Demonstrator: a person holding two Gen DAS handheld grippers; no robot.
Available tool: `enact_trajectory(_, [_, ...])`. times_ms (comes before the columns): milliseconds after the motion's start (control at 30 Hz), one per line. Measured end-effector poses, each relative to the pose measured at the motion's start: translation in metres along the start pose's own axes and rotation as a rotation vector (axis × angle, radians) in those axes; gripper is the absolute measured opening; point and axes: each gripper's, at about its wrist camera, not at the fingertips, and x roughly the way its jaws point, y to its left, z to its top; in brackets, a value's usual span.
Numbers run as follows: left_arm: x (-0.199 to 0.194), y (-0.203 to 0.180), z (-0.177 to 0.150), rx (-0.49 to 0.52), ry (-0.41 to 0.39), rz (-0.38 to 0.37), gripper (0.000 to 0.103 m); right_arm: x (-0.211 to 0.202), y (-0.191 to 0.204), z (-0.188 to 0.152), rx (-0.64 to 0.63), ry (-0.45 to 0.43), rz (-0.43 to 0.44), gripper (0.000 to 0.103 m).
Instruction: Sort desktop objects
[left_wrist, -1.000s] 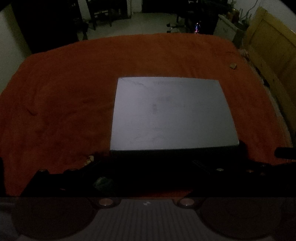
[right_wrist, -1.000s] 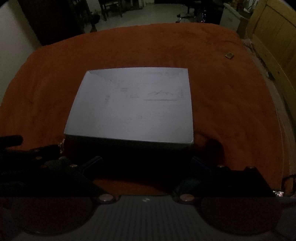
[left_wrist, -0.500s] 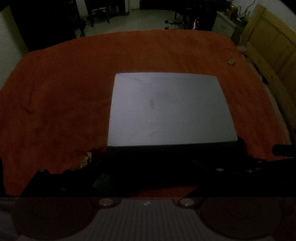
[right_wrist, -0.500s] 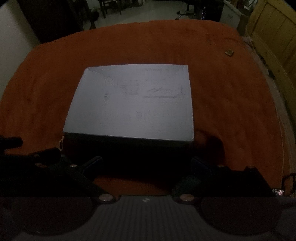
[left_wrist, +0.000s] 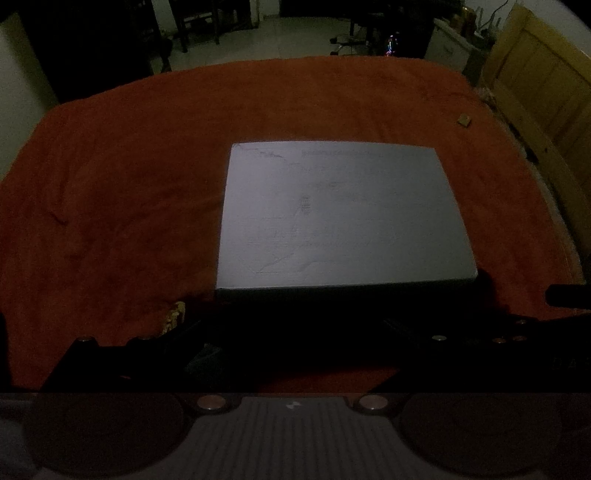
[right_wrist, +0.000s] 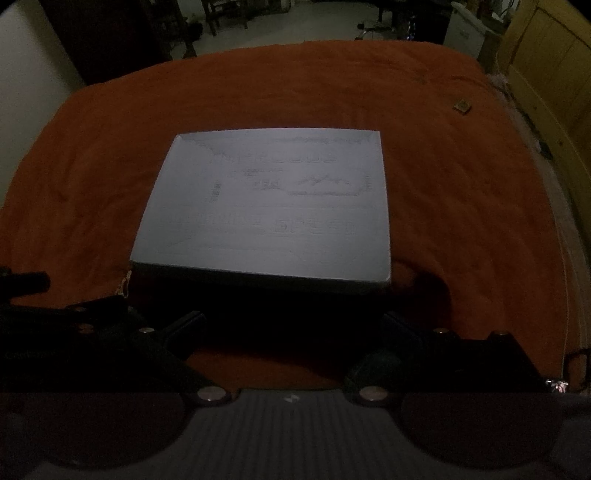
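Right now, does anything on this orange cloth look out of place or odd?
A small tan object lies alone far right on the orange cloth, well apart from the grey box. A pale scrap sits at the box's near-left corner, too dark to identify.

Both grippers sit low in their frames, dark and dimly lit. The left gripper (left_wrist: 295, 328) has its jaws spread wide apart. The right gripper (right_wrist: 291, 325) is likewise spread wide, level.

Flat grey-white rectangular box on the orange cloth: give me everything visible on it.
The flat grey-white rectangular box looks like cardboard, lid shut, faint print on top, illegible in the dim light. It lies flat on the orange cloth, near edge in shadow ahead of both grippers. A small yellowish patterned item sits by its near-left corner; contact unclear.
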Motion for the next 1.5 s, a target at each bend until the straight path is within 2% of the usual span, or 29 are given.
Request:
enact_trajectory(1133, [0.006, 0.004, 0.003, -0.006, 0.017, 0.008, 0.102, -0.001, 0.001, 0.001, -0.013, 0.017, 0.002, 0.103])
enact_trajectory(1500, [0.007, 0.009, 0.004, -0.012, 0.013, 0.0, 0.103, 0.0, 0.0, -0.003, -0.007, -0.012, -0.008, 0.103])
